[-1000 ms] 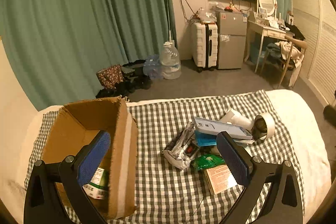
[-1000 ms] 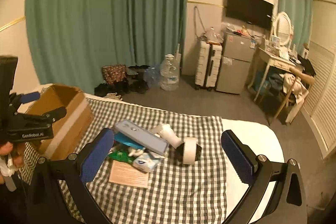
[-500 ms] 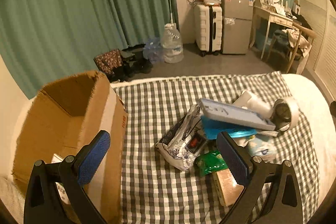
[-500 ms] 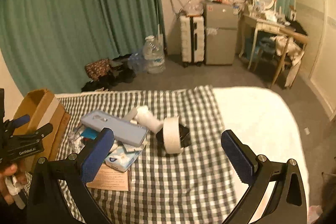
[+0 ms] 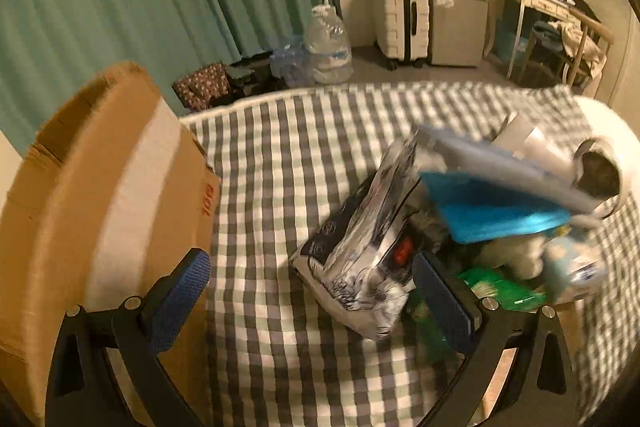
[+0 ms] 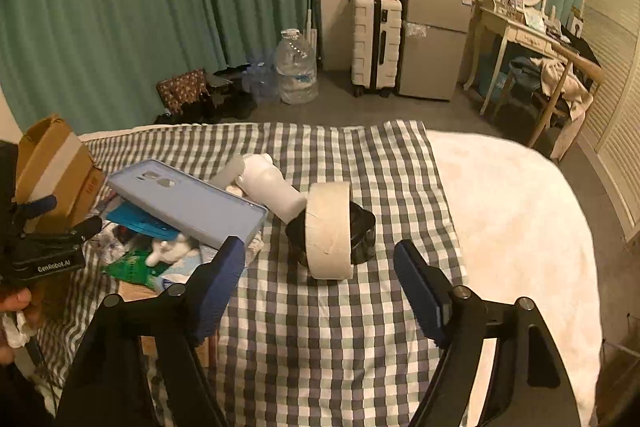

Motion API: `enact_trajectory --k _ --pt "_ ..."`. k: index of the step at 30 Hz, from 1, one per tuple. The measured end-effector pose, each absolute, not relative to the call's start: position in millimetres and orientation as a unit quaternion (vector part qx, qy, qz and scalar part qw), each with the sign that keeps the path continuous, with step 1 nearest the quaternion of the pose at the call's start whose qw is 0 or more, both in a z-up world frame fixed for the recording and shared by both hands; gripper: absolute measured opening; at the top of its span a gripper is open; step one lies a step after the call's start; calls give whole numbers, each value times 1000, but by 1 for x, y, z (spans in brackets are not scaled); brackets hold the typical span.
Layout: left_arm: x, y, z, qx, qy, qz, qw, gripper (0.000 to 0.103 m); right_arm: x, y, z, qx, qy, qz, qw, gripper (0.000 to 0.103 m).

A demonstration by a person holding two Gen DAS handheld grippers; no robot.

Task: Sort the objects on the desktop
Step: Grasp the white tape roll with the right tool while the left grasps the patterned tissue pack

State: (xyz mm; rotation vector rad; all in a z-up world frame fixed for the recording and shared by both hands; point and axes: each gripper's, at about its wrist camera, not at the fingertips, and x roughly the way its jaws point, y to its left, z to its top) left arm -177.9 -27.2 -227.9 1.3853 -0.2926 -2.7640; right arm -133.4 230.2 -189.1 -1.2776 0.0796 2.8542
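Here the sorting looks barely begun: the clutter sits heaped on the grey-and-white checked cloth (image 6: 360, 339) spread over a bed, and neither tool holds anything. In the right wrist view, the right gripper (image 6: 320, 269) hangs low in the frame with its blue-padded fingers closing, nothing between them yet; just beyond them, at centre, stands a wide roll of cream tape (image 6: 329, 231) leaning against a black round object (image 6: 362, 227). To its left lie a white plastic bottle (image 6: 272, 189) and a flat pale-blue phone case (image 6: 188, 201) propped on the heap.

In the left wrist view, the left gripper (image 5: 310, 295) has its fingers wide apart and empty; a crinkled silver-and-black foil pouch (image 5: 360, 255) lies just ahead of them at centre. The brown cardboard box (image 5: 92, 195) with a pale tape stripe fills the left of that frame, beside the left finger.

Judging by the layout, the step in hand is approaching the first picks. The right gripper probably needs to straddle the tape roll before clamping; the left must centre on the pouch, then carry it over the box rim.
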Motion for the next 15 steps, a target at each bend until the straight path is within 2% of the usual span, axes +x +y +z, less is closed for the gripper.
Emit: enact_trajectory --k 2,8,11,15 --pt "-179 -30 -238 456 -93 -885 18 103 -135 234 -199 -416 35 909 11 64" --pt "-184 -31 -248 463 -75 -883 -1 103 -143 233 -215 -421 38 906 20 63" --pt "-185 -33 -252 466 -68 -882 -10 93 -149 231 -218 -420 31 907 25 62" --pt "-184 -36 -253 473 -45 -880 -32 68 -154 233 -225 -427 30 903 30 51"
